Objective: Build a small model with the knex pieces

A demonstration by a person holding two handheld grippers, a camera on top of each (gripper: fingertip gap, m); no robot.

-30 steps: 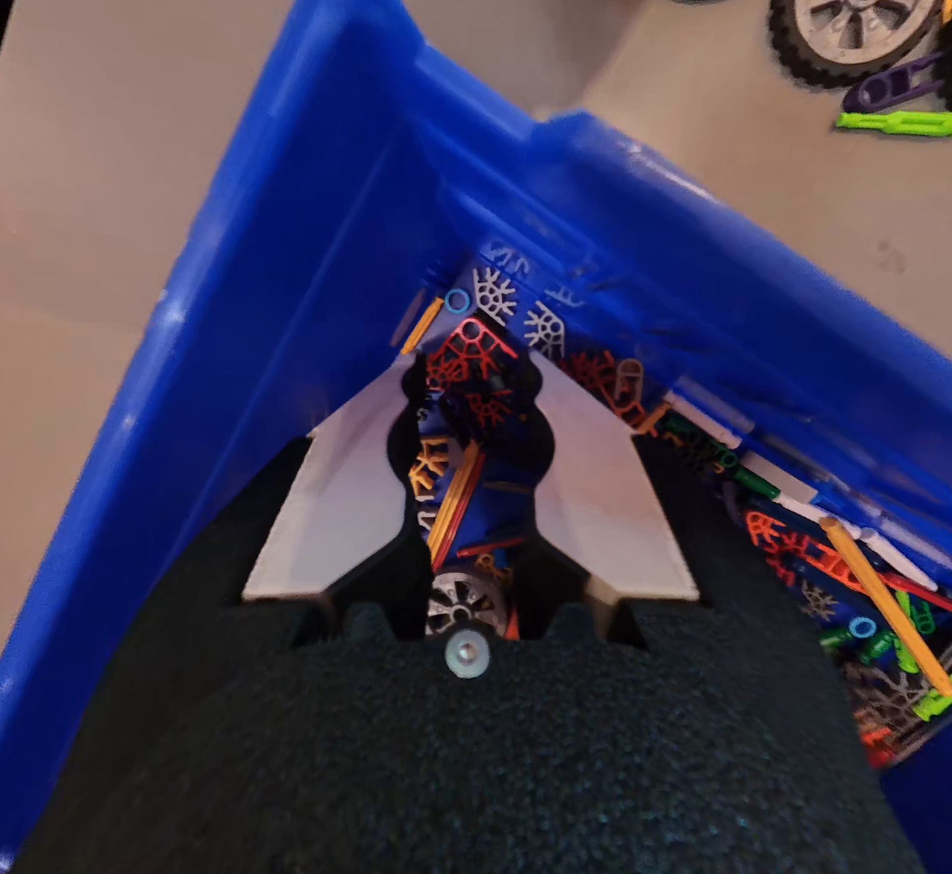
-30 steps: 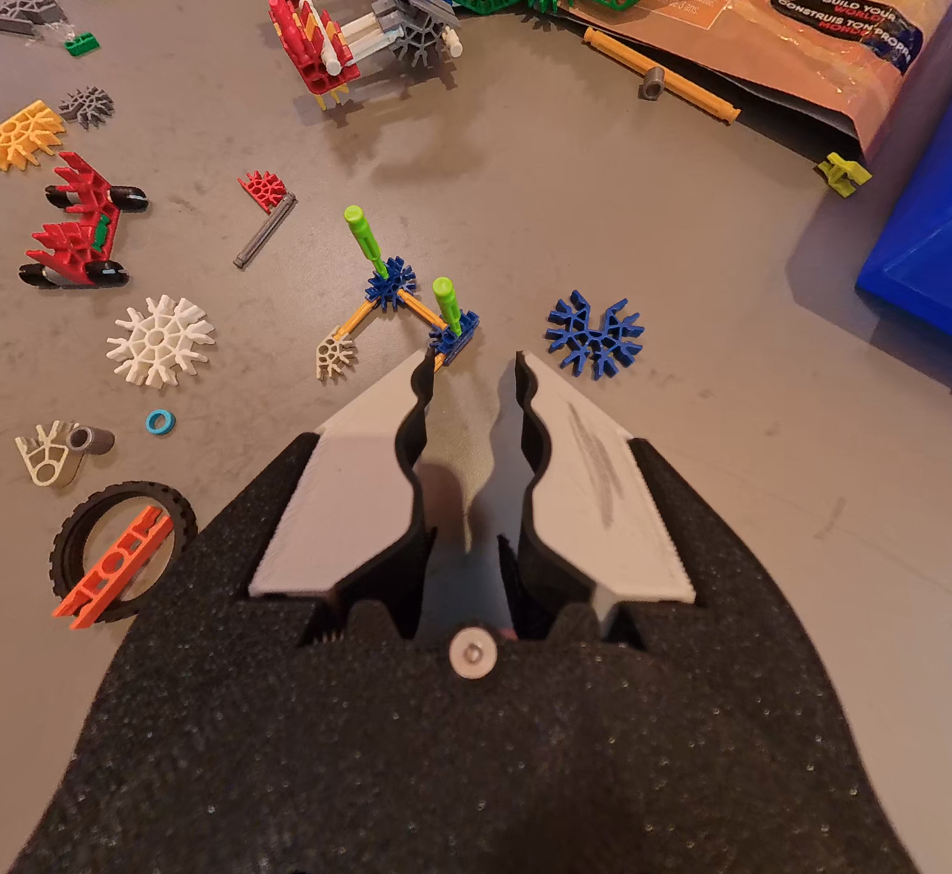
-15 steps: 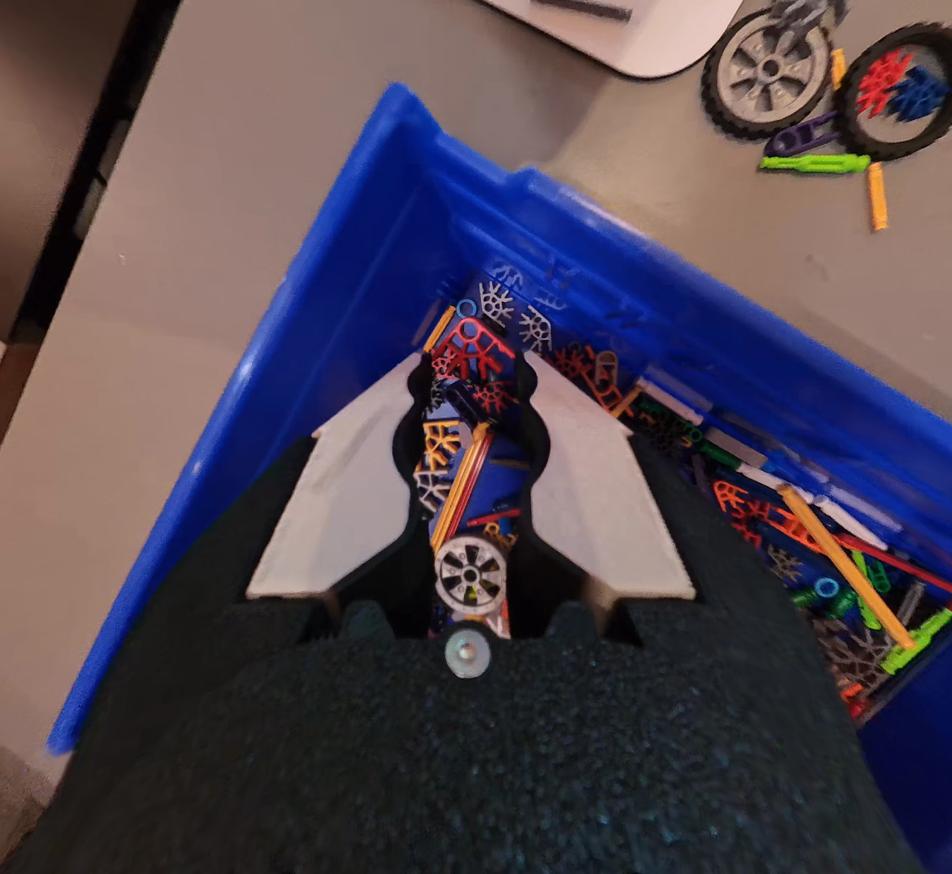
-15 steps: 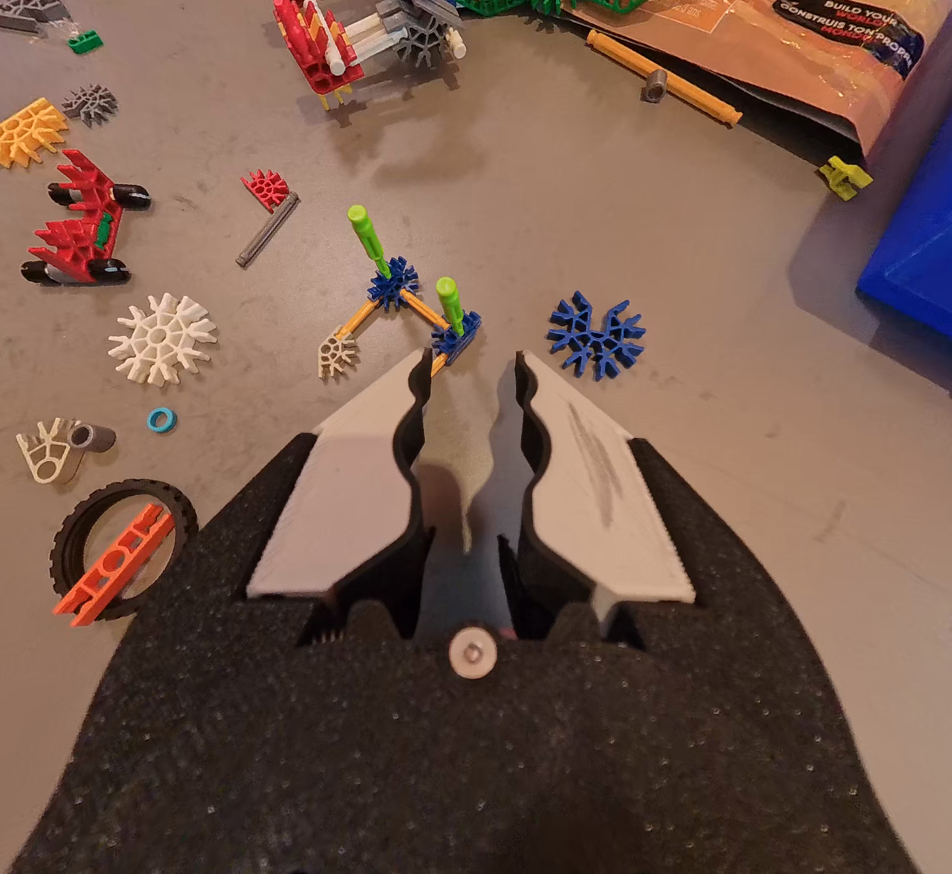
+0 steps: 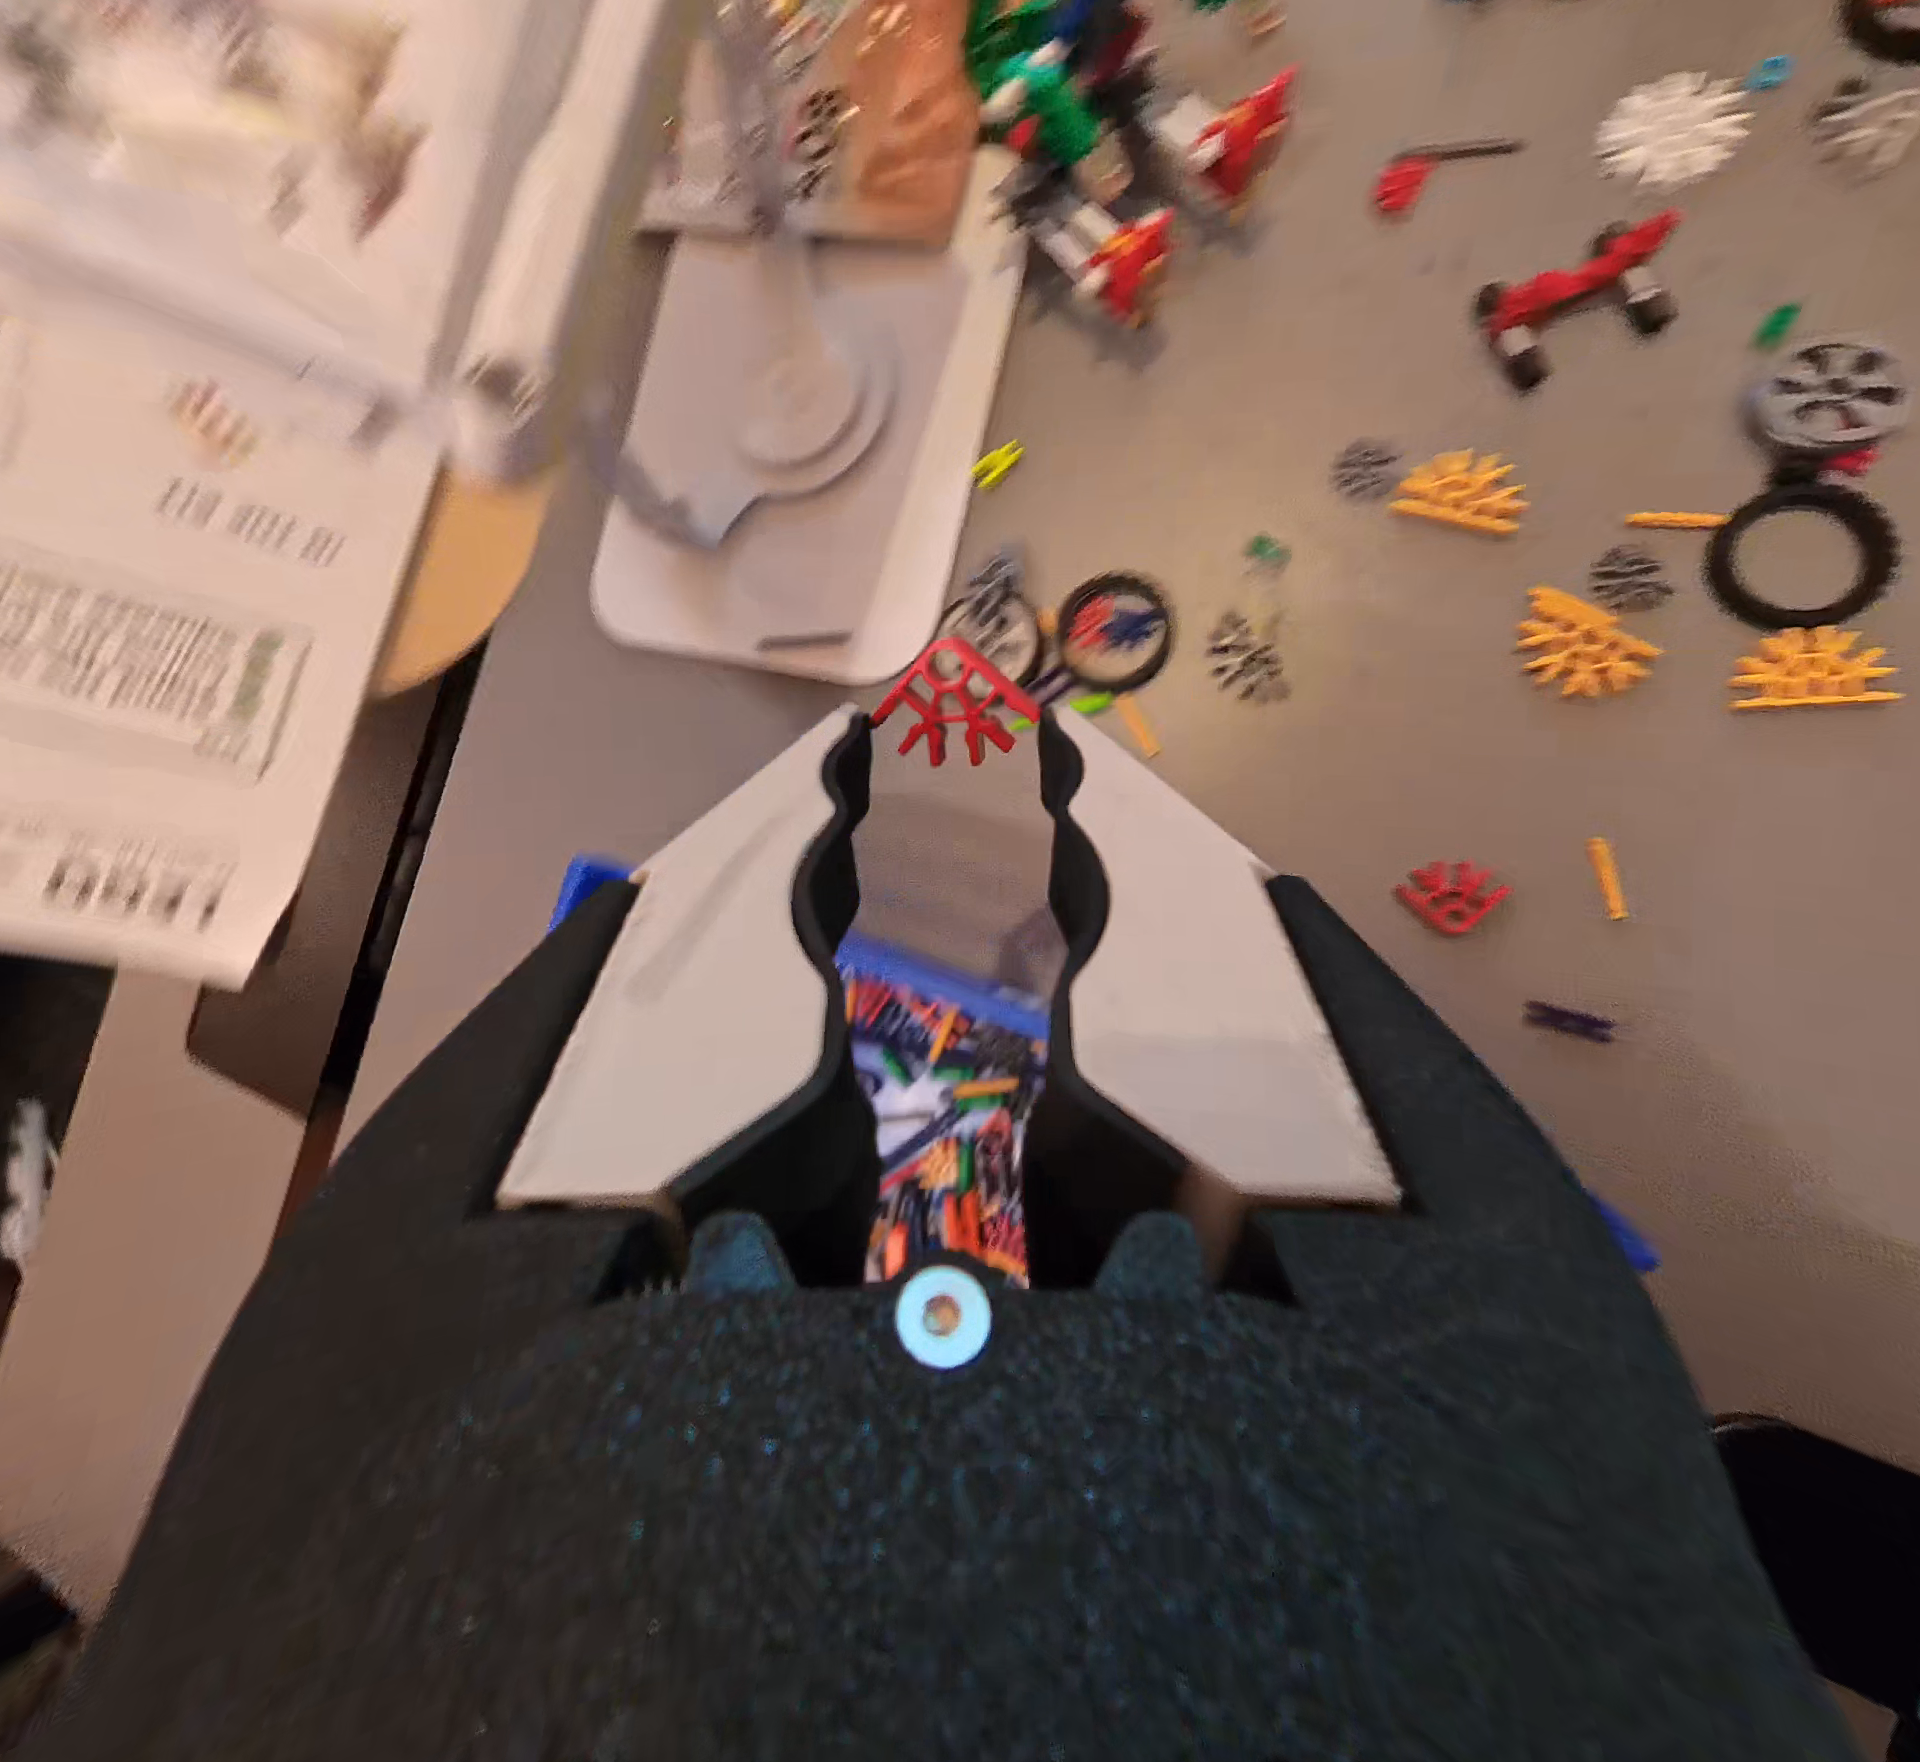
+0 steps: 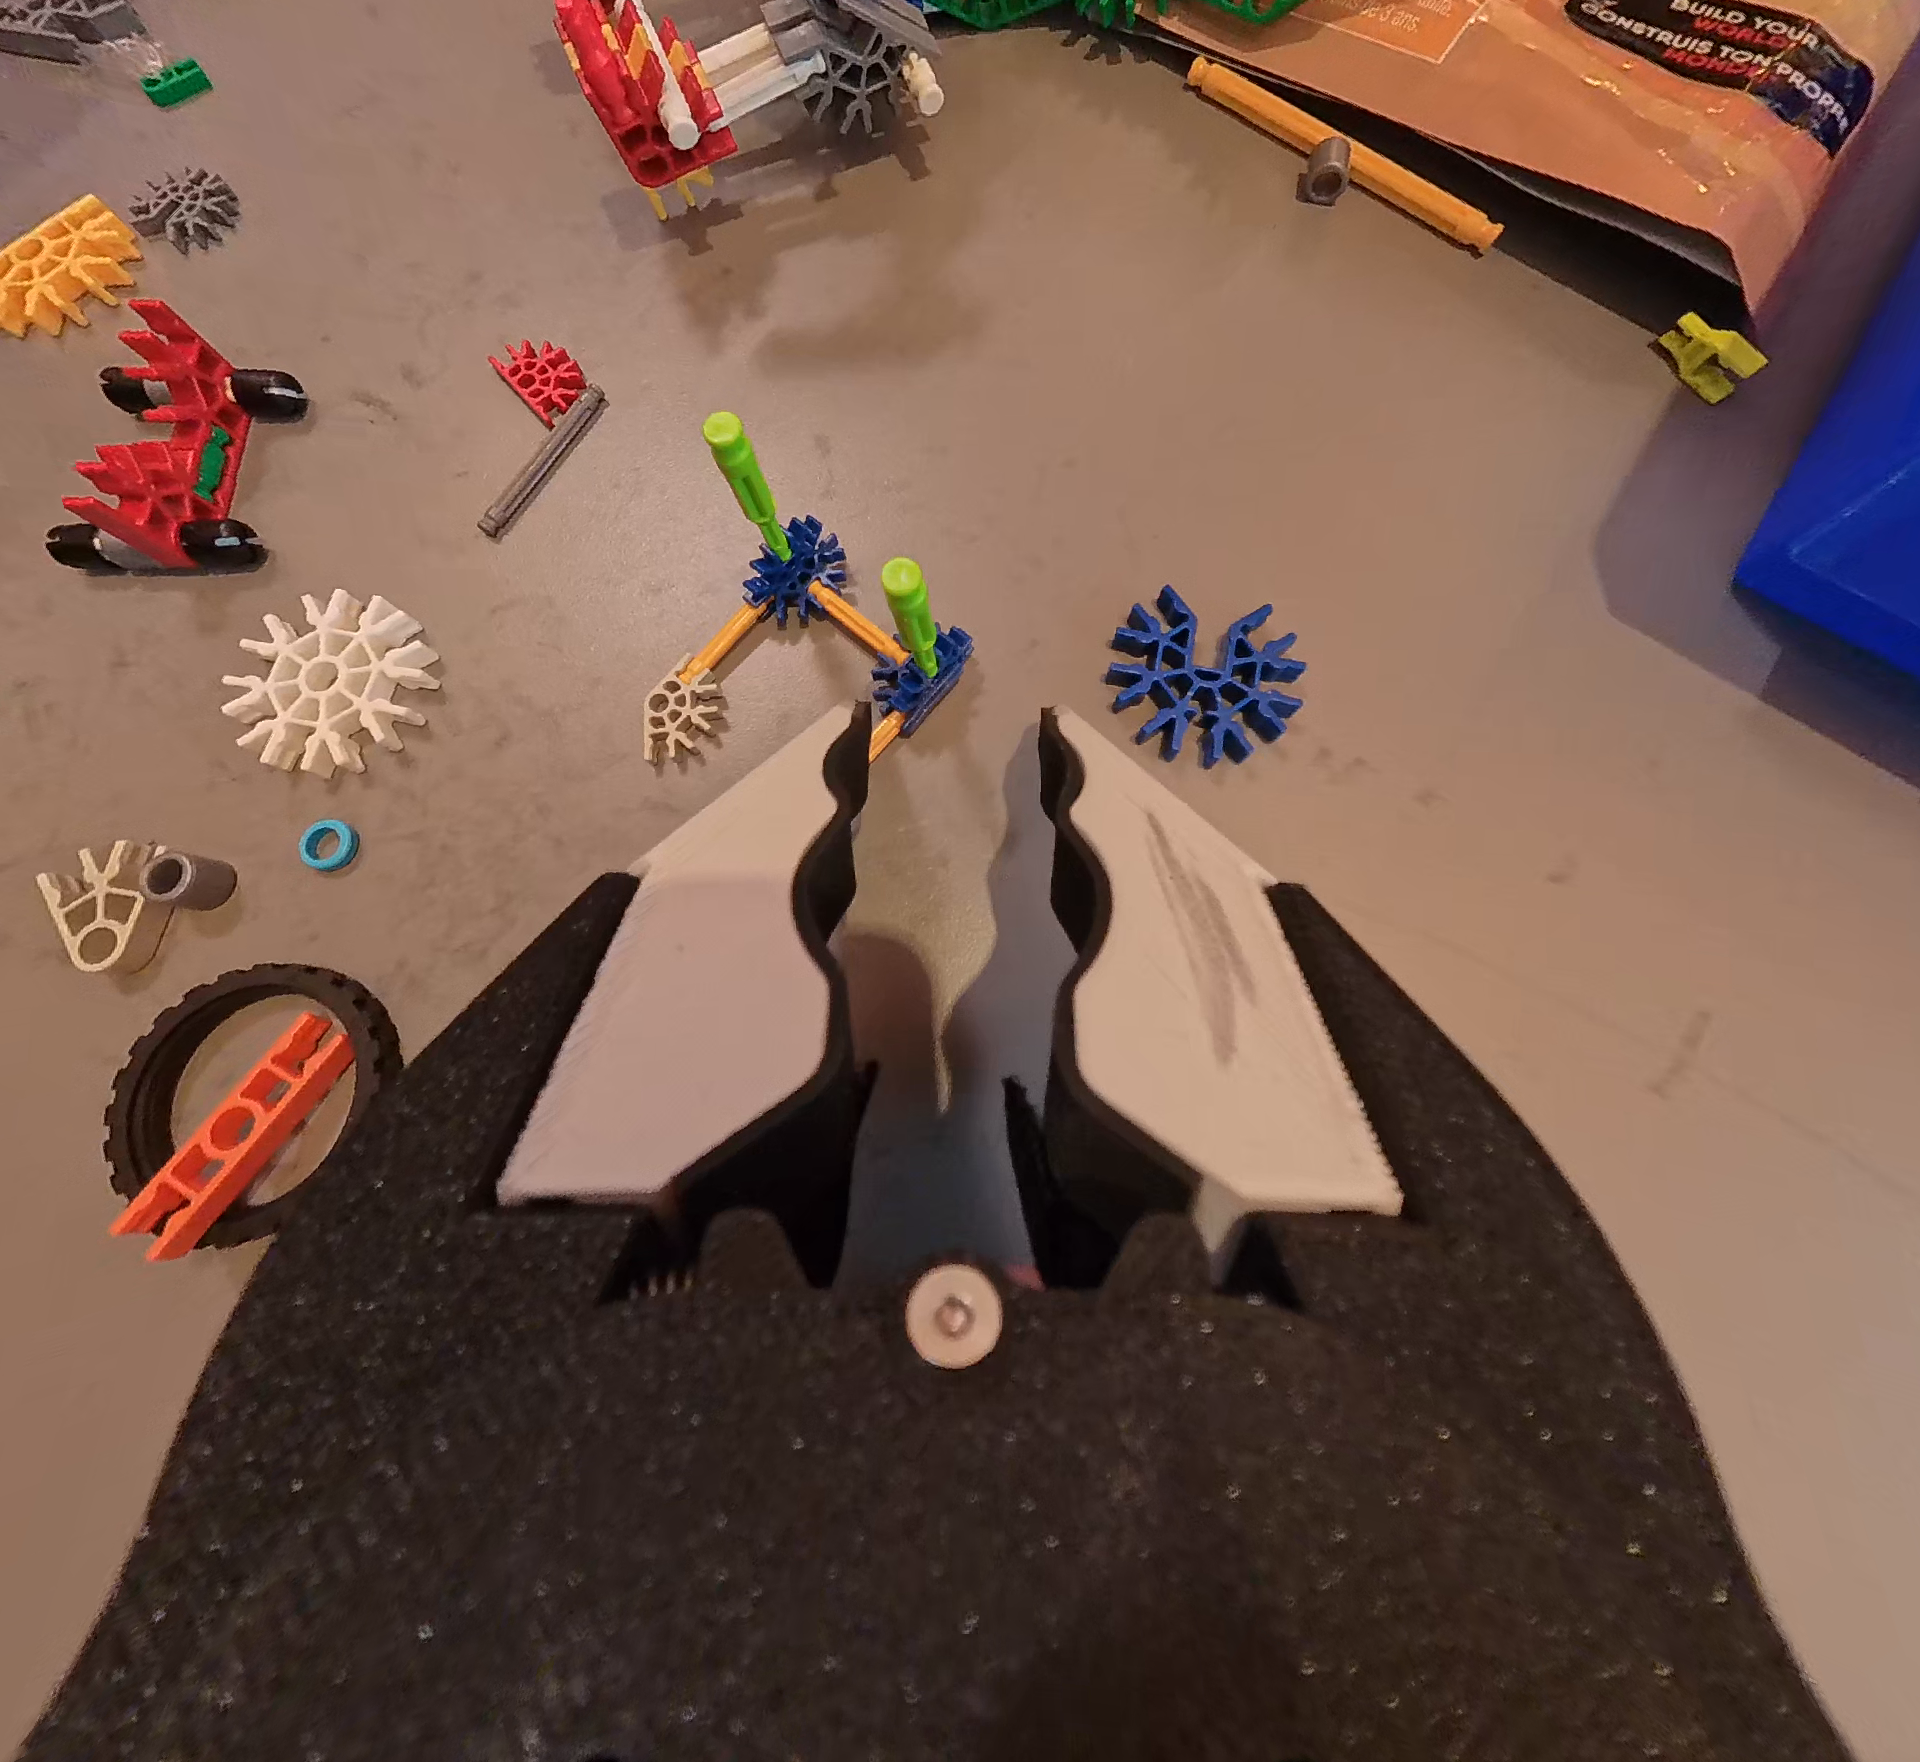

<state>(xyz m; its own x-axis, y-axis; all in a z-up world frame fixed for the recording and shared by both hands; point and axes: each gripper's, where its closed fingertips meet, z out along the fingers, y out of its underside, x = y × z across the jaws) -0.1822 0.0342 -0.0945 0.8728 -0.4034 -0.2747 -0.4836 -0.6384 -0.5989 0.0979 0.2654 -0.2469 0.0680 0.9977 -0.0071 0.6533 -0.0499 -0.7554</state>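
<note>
Now the left gripper (image 5: 951, 725) is up and out of the blue plastic bin (image 5: 940, 974), where half a second ago its tips were down among the loose pieces. Its fingers are clamped on a small red fan-shaped plastic connector (image 5: 951, 706), held right at the tips in the middle of the frame; the same red piece lay between the tips inside the bin a moment back. The bin with its jumble of coloured rods now shows only low in the gap between the fingers. Beyond the held piece, a flat white tray (image 5: 810, 424) sits upper centre, and two black-tyred toy wheels (image 5: 1117, 629) lie just past the tips on the grey table (image 5: 1195, 517). The whole view is smeared, so the gripper looks to be swinging fast.

The right gripper (image 6: 951, 725) has not moved: fingers apart, empty, hovering low over the table. Its left tip sits just beside a small assembly of blue connectors, orange rods and green pegs (image 6: 831, 600), centre of frame, with a loose blue snowflake-shaped connector (image 6: 1205, 673) just right of the tips.
</note>
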